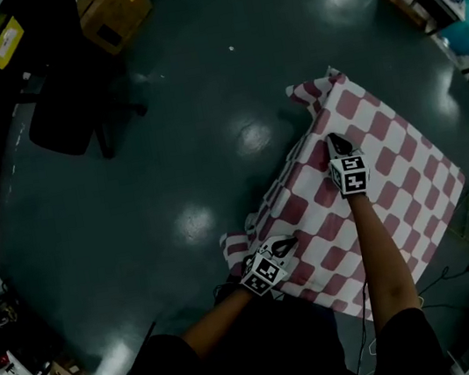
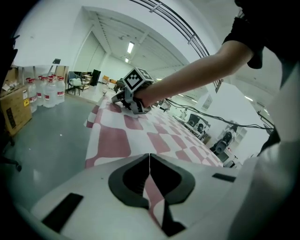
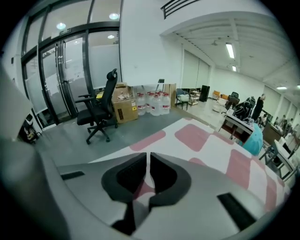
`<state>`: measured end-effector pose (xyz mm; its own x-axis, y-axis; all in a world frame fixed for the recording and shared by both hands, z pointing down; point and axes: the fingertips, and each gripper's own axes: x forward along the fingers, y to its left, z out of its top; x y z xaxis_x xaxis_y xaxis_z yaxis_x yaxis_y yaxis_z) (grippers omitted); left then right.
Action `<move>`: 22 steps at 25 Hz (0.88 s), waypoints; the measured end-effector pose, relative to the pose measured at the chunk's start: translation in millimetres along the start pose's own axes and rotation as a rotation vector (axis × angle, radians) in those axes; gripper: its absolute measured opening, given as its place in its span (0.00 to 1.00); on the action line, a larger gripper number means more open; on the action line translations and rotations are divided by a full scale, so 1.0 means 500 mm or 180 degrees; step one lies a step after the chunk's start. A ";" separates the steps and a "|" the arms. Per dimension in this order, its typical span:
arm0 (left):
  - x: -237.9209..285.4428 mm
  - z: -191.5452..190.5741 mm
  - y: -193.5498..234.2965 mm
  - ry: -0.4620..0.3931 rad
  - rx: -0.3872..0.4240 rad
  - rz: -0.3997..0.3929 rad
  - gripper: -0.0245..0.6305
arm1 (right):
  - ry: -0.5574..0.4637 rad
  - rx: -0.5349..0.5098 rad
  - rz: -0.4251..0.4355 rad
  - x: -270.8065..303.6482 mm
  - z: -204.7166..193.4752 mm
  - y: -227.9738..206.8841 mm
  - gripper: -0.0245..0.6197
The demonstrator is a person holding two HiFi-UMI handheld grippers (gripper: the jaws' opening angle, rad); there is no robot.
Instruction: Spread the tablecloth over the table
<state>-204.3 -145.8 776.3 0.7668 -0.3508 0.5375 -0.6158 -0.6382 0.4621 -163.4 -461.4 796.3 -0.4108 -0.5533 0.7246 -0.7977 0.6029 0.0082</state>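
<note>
With left tongs (image 1: 285, 244) and right tongs (image 1: 332, 140) both clamped on the checked tablecloth (image 1: 394, 155), we should pull its edge evenly left across the bench (image 1: 156, 142).

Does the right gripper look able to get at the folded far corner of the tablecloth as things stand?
Probably yes: only flat tablecloth lies between the right gripper and the far corner. But its jaws are shut on the tablecloth, so it must let go first.

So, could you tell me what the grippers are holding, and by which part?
Both hold the tablecloth: the left gripper pinches its near corner, the right gripper its left edge farther along.
</note>
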 end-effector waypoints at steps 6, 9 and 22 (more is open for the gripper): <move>-0.025 0.016 0.012 0.0060 -0.0031 -0.0084 0.06 | -0.0430 0.0173 0.0103 -0.129 0.012 0.091 0.09; -0.031 0.028 0.000 0.0018 0.0090 -0.0408 0.06 | -0.0706 0.0583 -0.0142 -0.284 -0.051 0.138 0.09; -0.027 0.122 -0.299 -0.0409 0.0941 -0.0666 0.06 | -0.1049 0.1585 -0.0615 -0.771 -0.339 0.249 0.09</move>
<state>-111.6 -87.6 656.7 0.8984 -0.2632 0.3515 -0.3792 -0.8686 0.3189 -29.5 -75.7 635.0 -0.2897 -0.8216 0.4910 -0.9486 0.1781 -0.2618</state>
